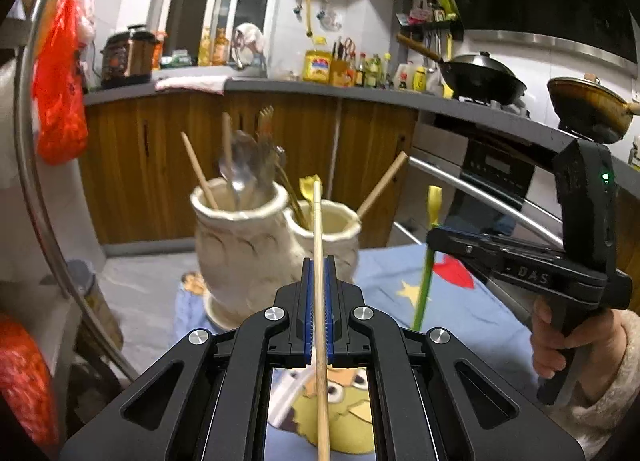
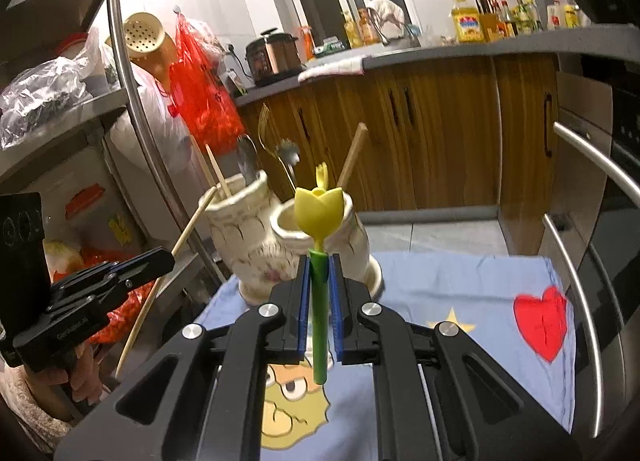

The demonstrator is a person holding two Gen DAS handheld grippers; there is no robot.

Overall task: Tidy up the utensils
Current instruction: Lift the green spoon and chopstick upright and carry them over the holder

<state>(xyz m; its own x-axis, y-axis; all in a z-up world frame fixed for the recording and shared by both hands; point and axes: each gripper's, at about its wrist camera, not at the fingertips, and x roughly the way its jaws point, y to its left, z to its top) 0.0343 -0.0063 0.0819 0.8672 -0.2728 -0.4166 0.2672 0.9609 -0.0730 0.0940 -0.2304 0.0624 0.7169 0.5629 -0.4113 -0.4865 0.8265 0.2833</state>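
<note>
two ceramic holders (image 1: 240, 237) (image 1: 334, 237), two grippers (image 1: 319, 289) (image 2: 319, 289), one tulip-topped utensil (image 2: 319, 221), one held chopstick (image 1: 320, 301)

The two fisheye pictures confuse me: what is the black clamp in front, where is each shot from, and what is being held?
Each picture comes from a camera on a hand-held gripper, looking along its two fingers. No robot: a person's hand grips a handle. In the left view, the left gripper is shut on a wooden chopstick. In the right view, the right gripper pinches a green-stemmed utensil with a yellow tulip head. Ahead, on a blue cartoon cloth, stand two joined ceramic holders holding spoons, forks and chopsticks.
</note>
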